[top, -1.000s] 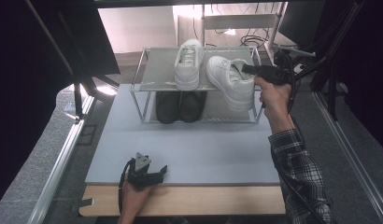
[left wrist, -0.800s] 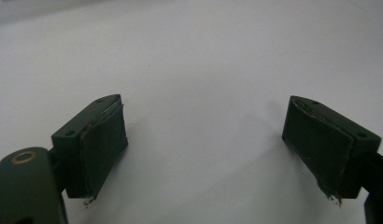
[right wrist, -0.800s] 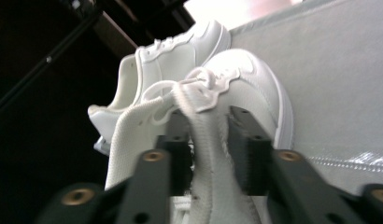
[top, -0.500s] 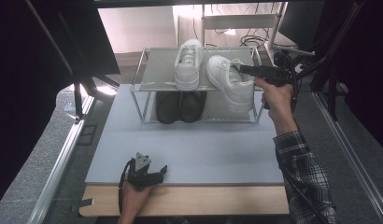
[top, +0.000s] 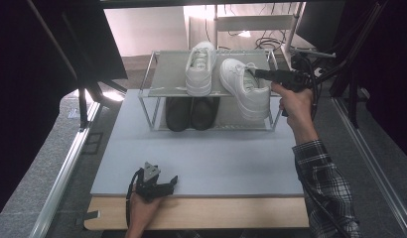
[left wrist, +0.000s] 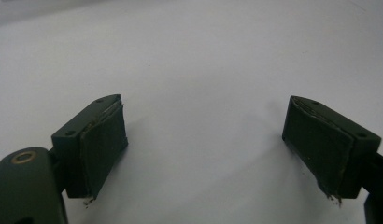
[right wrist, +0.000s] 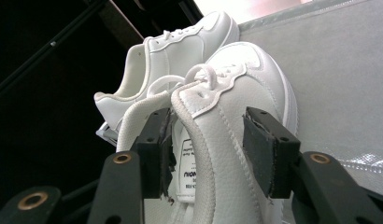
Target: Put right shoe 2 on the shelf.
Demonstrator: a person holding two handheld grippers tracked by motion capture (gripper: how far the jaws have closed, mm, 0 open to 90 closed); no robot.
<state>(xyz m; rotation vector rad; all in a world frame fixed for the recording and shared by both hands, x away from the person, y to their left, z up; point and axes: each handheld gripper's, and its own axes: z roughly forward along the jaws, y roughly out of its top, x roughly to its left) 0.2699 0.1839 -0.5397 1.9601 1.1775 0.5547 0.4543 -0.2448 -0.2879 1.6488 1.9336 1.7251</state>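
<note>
A wire shoe rack [top: 167, 74] stands at the back of the grey table. Two white sneakers lie on its top shelf: the left one [top: 200, 69] straight, the right one [top: 243, 91] angled, its heel past the shelf's front edge. My right gripper [top: 256, 74] reaches in from the right at that shoe's opening. In the right gripper view its jaws [right wrist: 206, 149] straddle the shoe's side wall [right wrist: 227, 121], one inside and one outside. They have just been opening, and the outer pad [right wrist: 259, 154] stands off the leather. My left gripper [top: 164, 186] rests open at the table's front edge, with nothing between its jaws [left wrist: 203, 149].
A pair of black shoes [top: 191, 113] sits on the rack's lower shelf. The other white sneaker [right wrist: 175, 51] lies just behind the gripped-at one. Dark stands and cables crowd the back right [top: 315, 59]. The grey mat [top: 206, 153] lies between the rack and the front edge.
The right gripper's jaws have parted around the white sneaker's side wall. Both hands and both sneakers have kept their places.
</note>
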